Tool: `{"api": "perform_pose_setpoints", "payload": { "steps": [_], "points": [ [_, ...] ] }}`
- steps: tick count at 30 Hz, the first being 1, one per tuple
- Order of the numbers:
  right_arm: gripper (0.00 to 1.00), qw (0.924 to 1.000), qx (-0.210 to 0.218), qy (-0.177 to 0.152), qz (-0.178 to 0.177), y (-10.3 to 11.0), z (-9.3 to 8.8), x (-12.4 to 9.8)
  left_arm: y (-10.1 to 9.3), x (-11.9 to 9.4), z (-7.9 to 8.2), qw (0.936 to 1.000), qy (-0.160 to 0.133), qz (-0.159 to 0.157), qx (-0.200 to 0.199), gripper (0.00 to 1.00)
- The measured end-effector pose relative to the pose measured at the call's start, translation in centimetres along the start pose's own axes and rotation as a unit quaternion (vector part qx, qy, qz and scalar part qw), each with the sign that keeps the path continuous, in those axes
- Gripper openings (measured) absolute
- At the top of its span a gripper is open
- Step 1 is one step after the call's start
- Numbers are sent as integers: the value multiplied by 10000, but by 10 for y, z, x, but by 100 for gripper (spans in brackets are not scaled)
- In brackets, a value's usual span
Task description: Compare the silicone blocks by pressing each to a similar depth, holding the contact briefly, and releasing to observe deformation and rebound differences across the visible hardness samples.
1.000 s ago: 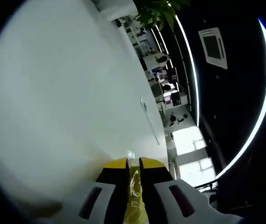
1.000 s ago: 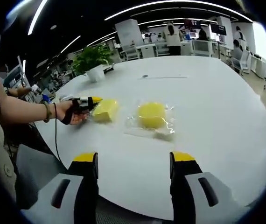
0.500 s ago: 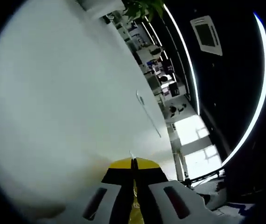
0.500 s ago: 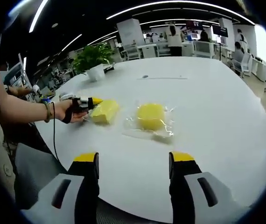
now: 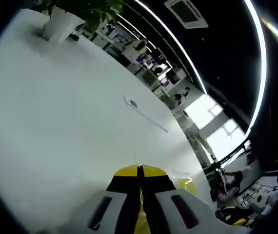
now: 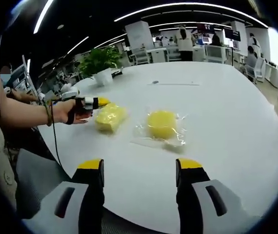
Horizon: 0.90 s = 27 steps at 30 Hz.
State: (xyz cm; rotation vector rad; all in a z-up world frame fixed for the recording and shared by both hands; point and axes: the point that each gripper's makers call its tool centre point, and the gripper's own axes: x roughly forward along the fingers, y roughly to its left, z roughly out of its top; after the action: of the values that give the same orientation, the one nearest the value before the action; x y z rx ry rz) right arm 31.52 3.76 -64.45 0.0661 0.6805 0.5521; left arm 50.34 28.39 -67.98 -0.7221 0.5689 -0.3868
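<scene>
Two yellow silicone blocks in clear wrap lie on the white table: a squarish block on the left and a rounder block in the middle. In the right gripper view a person's hand holds my left gripper just left of and above the squarish block, its yellow tips together. In the left gripper view my left gripper is shut, and a bit of yellow wrapped block shows just right of the jaws. My right gripper stands open near the table's front edge, apart from both blocks.
A potted plant stands at the table's far left, seen also as the plant in the left gripper view. A thin cable lies far back. The person's forearm reaches in from the left. Desks and people fill the background.
The left gripper's jaws closed from a narrow gap, then it lifted and turned away from the squarish block. The right gripper barely moved.
</scene>
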Motion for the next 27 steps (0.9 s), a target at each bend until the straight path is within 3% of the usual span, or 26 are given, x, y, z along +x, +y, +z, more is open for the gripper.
{"api": "perform_pose_setpoints", "payload": {
  "steps": [8, 14, 16, 27],
  "points": [
    [56, 9998, -98, -147, 14, 3, 8, -4, -28, -7, 3, 9951, 159, -148, 968, 0],
    [57, 9995, -157, -290, 16, 7, 14, -8, -43, -15, 7, 9933, 173, -259, 1111, 0],
    [58, 9992, -168, -349, 20, 8, 17, -10, -50, -19, 6, 9949, 230, -373, 908, 0],
    [59, 9974, -315, -653, 2, 18, 29, -25, -77, -46, 8, 9866, 193, -409, 1569, 0]
  ]
}}
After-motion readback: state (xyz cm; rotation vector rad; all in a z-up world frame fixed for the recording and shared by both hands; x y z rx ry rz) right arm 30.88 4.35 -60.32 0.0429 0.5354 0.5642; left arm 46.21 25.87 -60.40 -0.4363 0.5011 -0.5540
